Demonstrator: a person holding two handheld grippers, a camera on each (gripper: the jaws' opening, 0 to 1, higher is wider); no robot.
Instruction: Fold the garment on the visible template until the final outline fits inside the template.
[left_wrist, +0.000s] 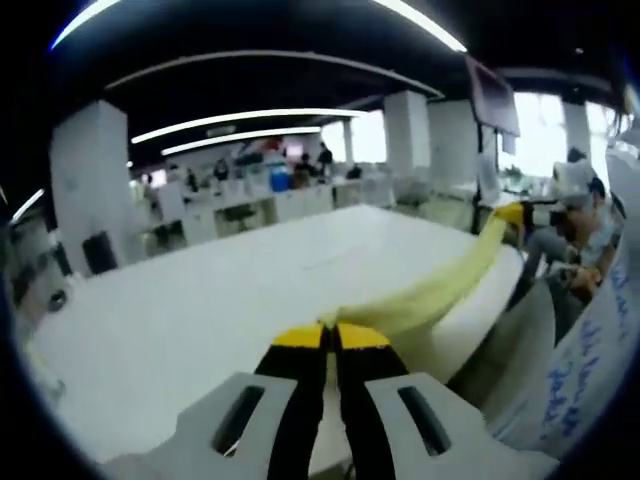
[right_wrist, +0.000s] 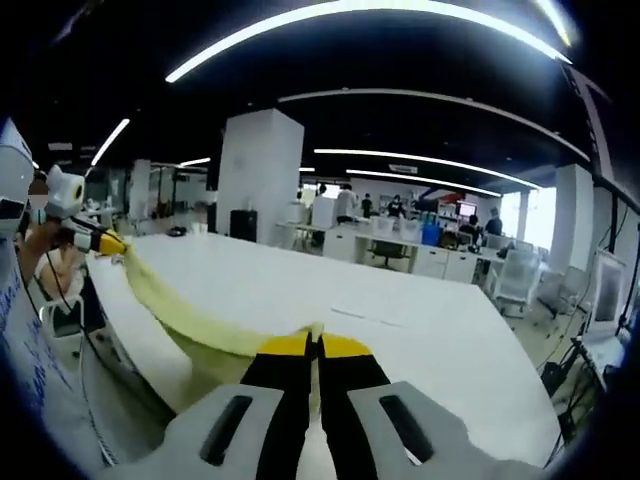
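A pale yellow garment (left_wrist: 440, 285) hangs stretched in the air between the two grippers, above the near edge of a white table (left_wrist: 200, 300). My left gripper (left_wrist: 330, 335) is shut on one end of it. The other gripper (left_wrist: 515, 213) grips the far end at the right of the left gripper view. In the right gripper view the yellow garment (right_wrist: 190, 315) runs from my right gripper (right_wrist: 313, 345), shut on it, to the other gripper (right_wrist: 105, 242) at the left. A thin template outline (right_wrist: 350, 313) is faintly marked on the white table (right_wrist: 420, 340).
Seated people (left_wrist: 585, 225) and a white chair (left_wrist: 520, 345) are close at the right in the left gripper view. A person's white sleeve (right_wrist: 30, 340) shows at the left in the right gripper view. White pillars (right_wrist: 258, 175), desks and office chairs (right_wrist: 515, 280) stand beyond the table.
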